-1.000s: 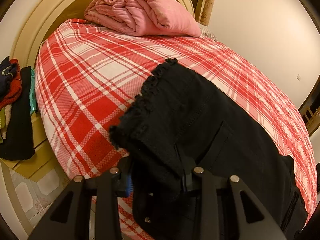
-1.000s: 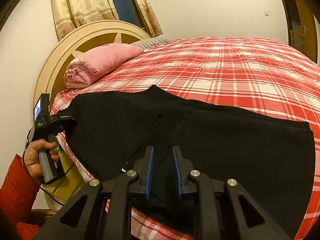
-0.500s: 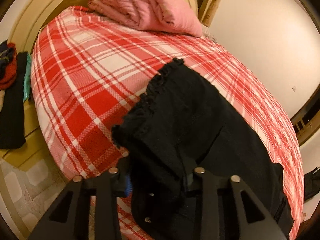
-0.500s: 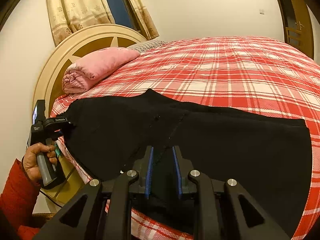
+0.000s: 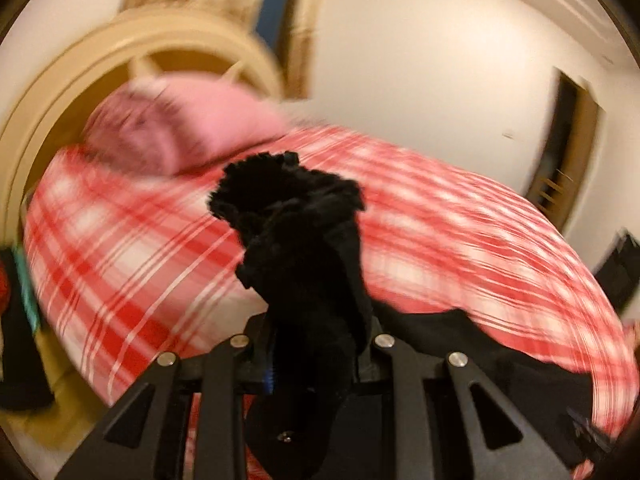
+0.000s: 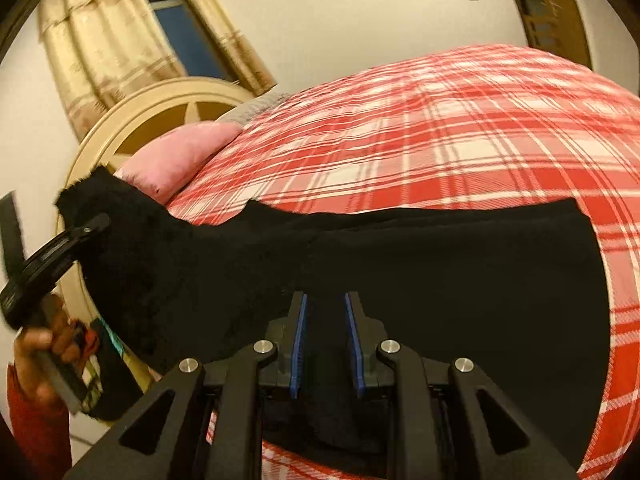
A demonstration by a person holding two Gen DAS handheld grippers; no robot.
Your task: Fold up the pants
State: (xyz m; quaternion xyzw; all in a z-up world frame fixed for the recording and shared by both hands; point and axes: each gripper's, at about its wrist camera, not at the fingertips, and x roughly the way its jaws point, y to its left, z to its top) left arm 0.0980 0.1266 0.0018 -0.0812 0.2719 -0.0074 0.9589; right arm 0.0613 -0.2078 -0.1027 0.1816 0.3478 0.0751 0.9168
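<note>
Black pants [image 6: 420,264] lie across the red plaid bed [image 6: 460,140]. My left gripper [image 5: 316,344] is shut on the frayed leg end of the pants [image 5: 296,216] and holds it bunched up above the bed; it also shows at the left of the right wrist view [image 6: 86,228]. My right gripper [image 6: 326,344] sits over the near edge of the pants with black cloth between its blue pads [image 6: 299,344]; the jaws stand a little apart around the fabric.
A rolled pink blanket [image 5: 180,120] lies by the cream headboard [image 6: 168,100]. A curtained window [image 6: 176,28] is behind it. Clothes [image 5: 16,320] hang beside the bed on the left. A doorway [image 5: 568,140] stands at the far right.
My left gripper has lifted the leg end off the bed and swung it up and rightward; the view is motion-blurred. My right gripper has tilted up a little, still on the near edge.
</note>
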